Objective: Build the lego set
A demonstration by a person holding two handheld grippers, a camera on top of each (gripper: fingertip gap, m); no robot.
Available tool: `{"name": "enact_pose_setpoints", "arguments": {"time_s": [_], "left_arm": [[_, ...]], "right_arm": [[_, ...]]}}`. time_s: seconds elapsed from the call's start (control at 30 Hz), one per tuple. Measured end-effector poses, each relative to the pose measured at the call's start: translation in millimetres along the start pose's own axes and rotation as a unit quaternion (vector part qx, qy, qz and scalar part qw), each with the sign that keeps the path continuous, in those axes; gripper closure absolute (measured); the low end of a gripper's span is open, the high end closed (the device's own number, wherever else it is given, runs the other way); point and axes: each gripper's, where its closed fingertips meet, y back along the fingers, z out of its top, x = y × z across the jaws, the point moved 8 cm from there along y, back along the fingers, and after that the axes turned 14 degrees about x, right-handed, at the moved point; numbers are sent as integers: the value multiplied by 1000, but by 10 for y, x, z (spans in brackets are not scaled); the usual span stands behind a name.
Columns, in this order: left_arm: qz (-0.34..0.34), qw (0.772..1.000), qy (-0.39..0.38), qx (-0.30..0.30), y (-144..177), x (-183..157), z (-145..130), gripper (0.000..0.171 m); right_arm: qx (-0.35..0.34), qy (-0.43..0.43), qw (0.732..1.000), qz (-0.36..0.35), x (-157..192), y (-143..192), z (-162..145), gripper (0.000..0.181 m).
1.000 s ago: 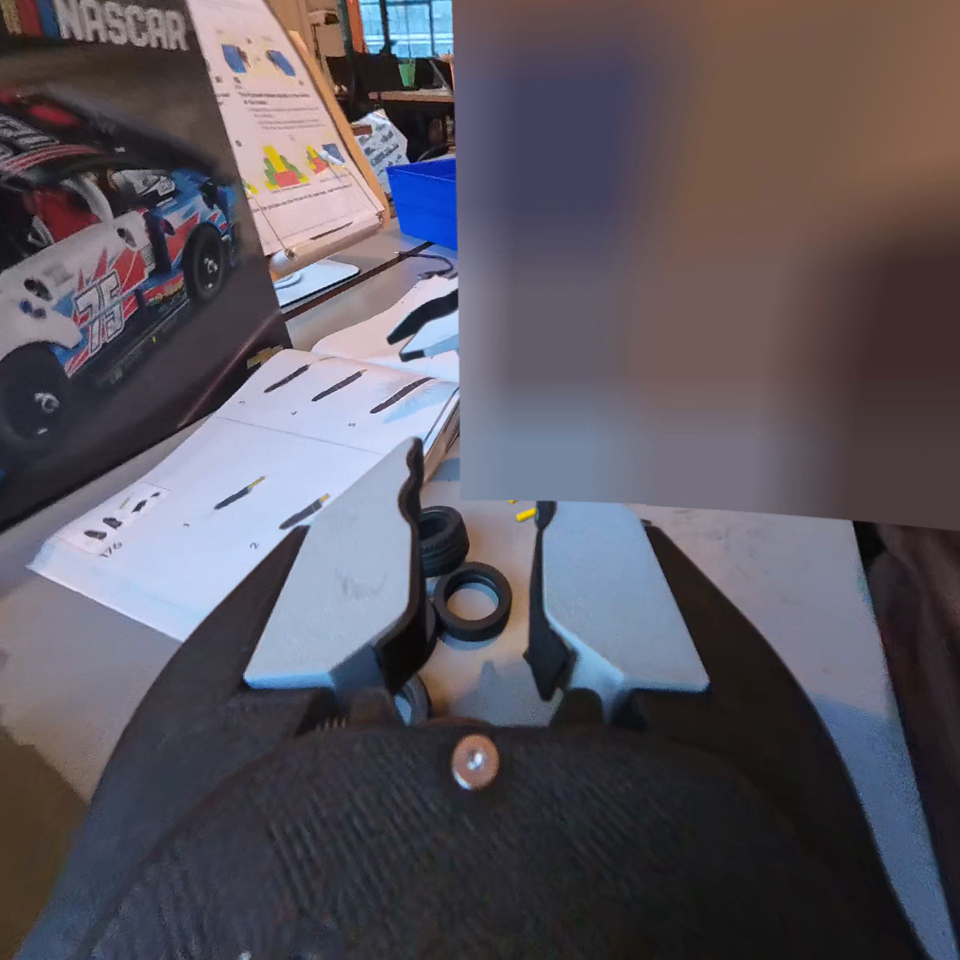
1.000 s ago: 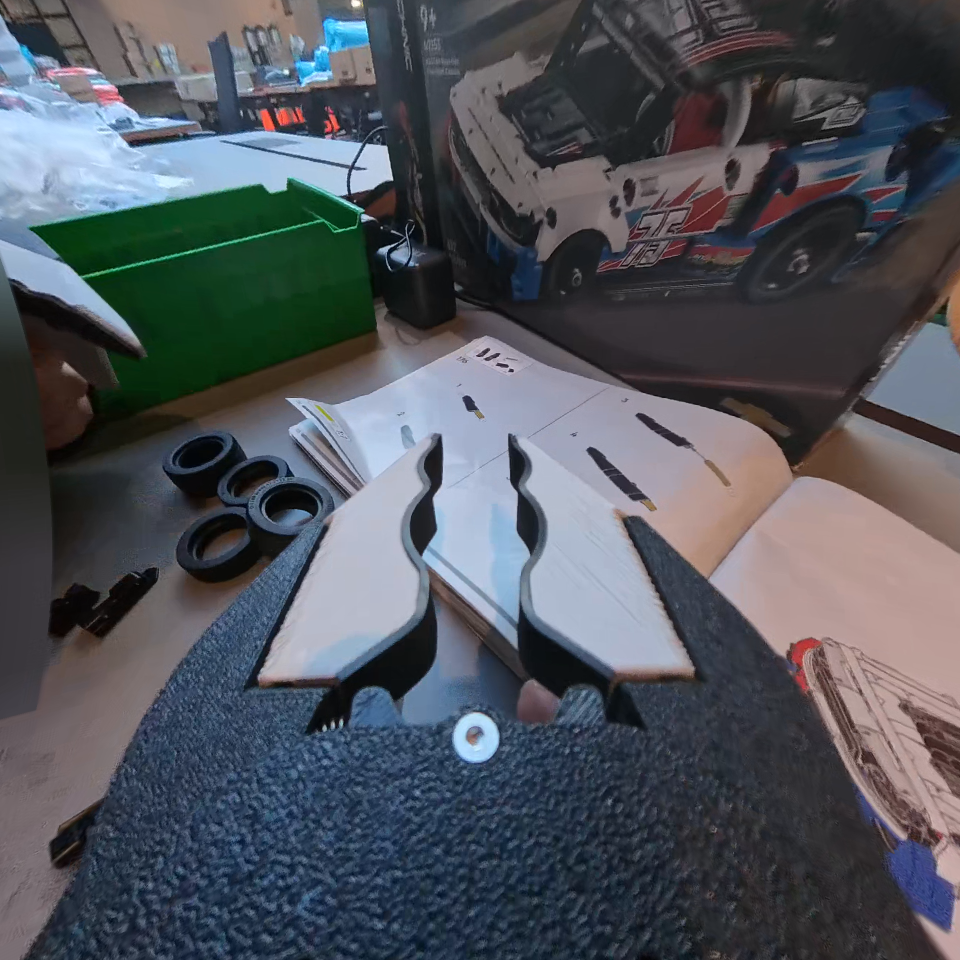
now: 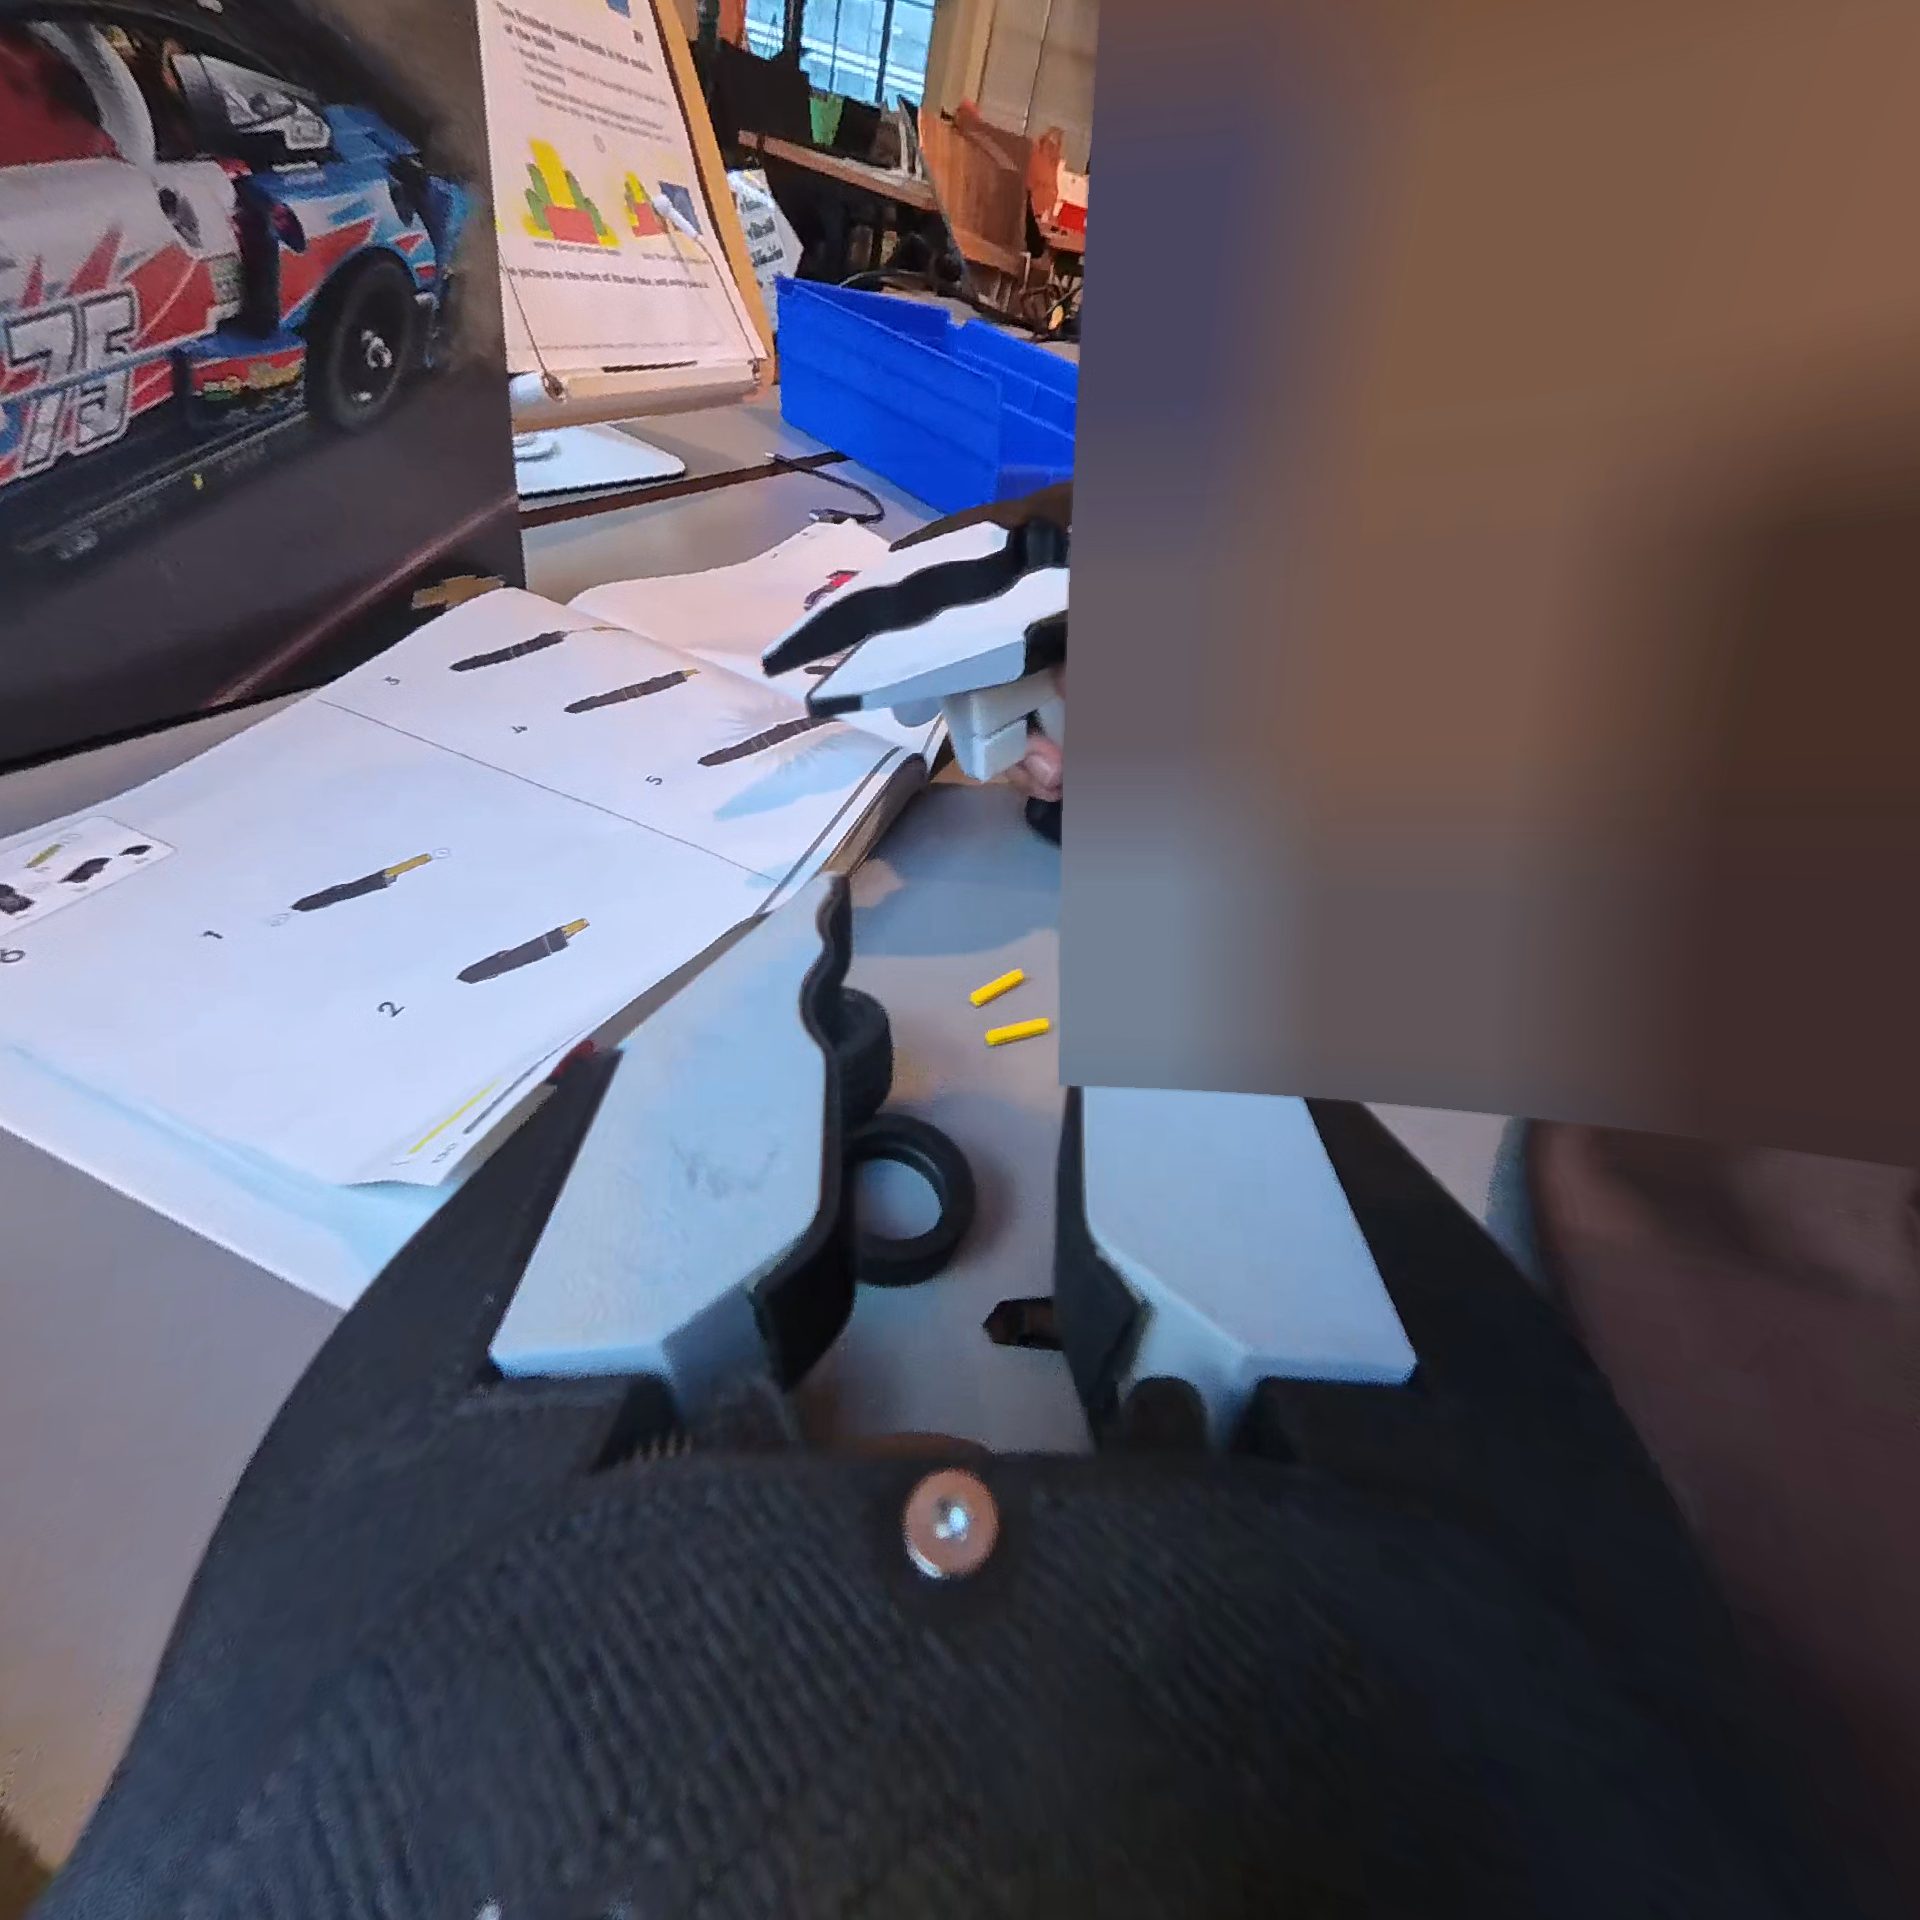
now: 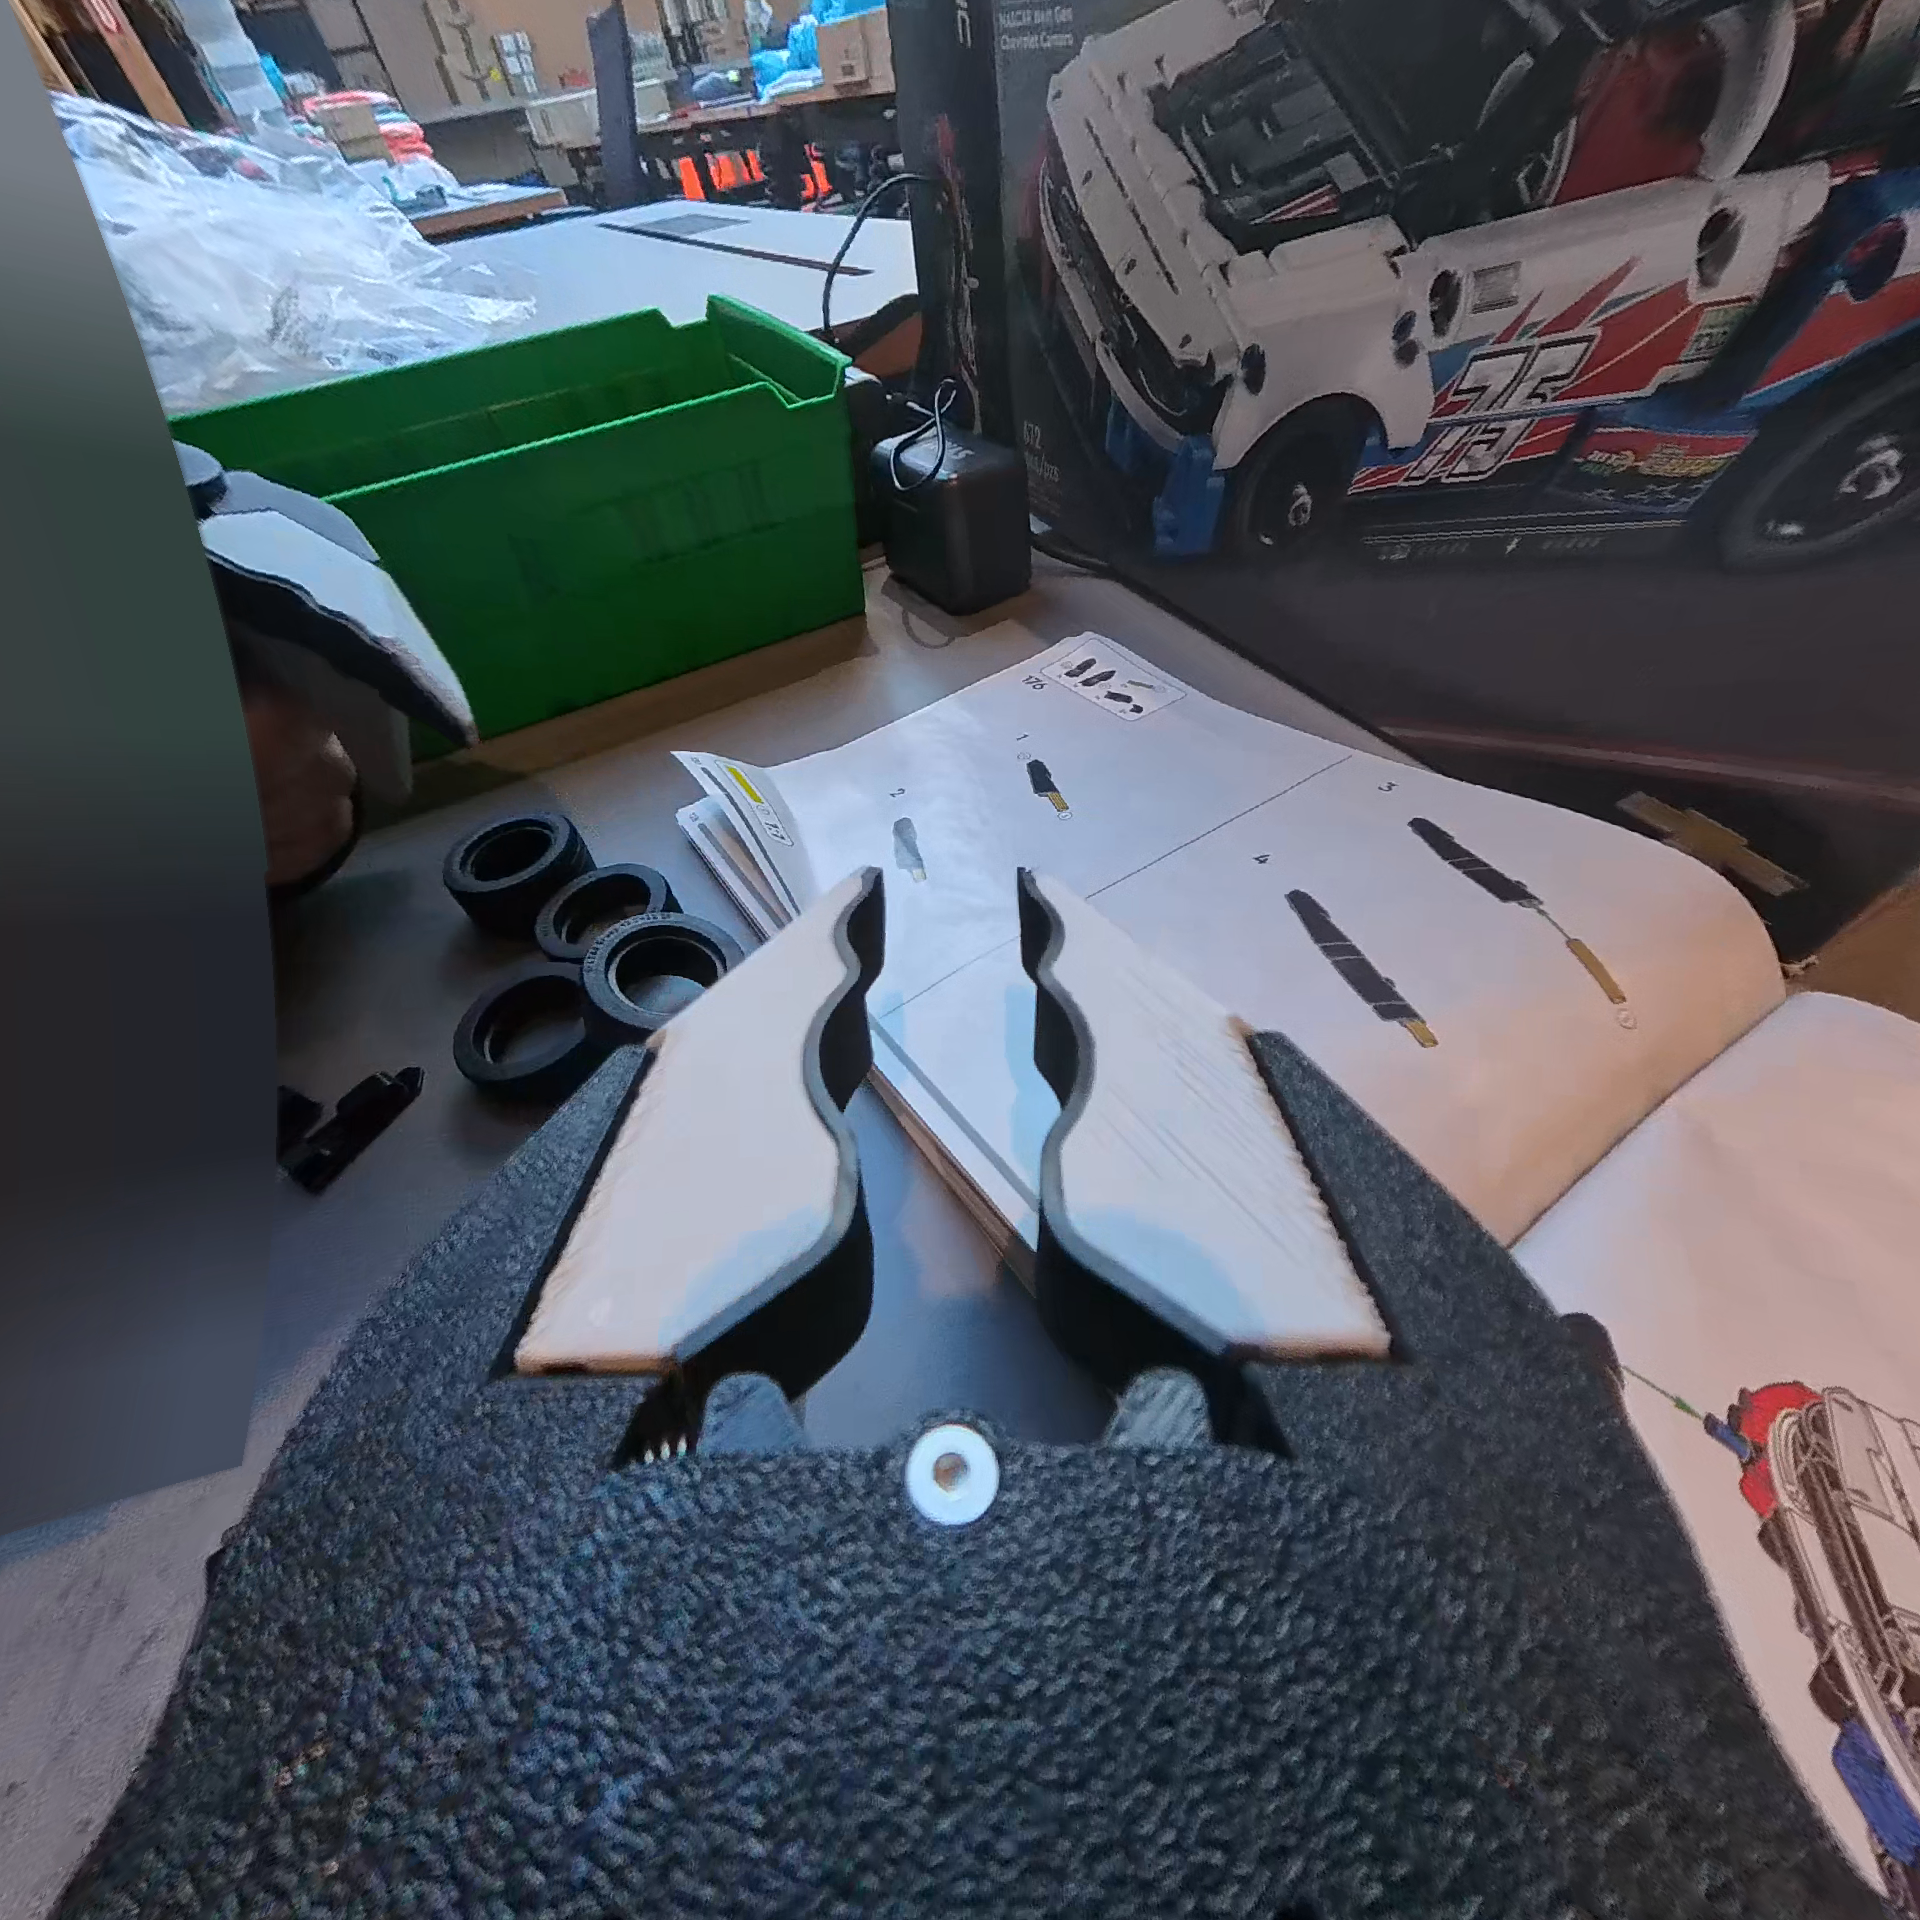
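The desk carries the tall set box with its printed race car, standing upright behind an open instruction booklet that lies flat, its pages showing numbered steps for a slim black part with a yellow tip. A green bin sits at one side of the desk and a blue bin at the other. The left gripper hangs low over the desk with its fingers apart, holding nothing; the right gripper hovers above the booklet, fingers likewise apart and empty. Four black tyres lie loose in a cluster just beside the booklet, small black pieces near them, and two tiny yellow pins further along. No assembled part shows, so the build seems barely begun, with every visible piece still to be joined.
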Motion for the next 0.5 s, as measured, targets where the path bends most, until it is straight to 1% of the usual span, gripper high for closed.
{"name": "enact_pose_setpoints", "arguments": {"time_s": [0.03,0.1,0.17,0.23,0.3,0.4,0.5], "left_arm": [[-9,1000,4,-4,-2,-12,8,133],[-20,1000,9,-8,-4,-26,17,133],[-13,1000,2,-11,3,-16,23,133],[15,1000,-23,-14,11,16,30,134],[59,998,-36,-14,7,67,38,135],[88,996,-28,-19,8,60,66,134],[118,992,-21,-33,39,-9,115,134]], "right_arm": [[-1,1,1000,-3,4,-1,4,158],[-4,0,1000,-6,11,-6,14,158],[-7,-3,1000,-7,21,-8,26,158],[-12,-4,1000,-10,33,-3,35,158],[-9,0,1000,-24,35,6,28,158],[-5,9,999,-46,51,50,-4,158],[-3,12,999,-46,103,122,-45,158]]}}
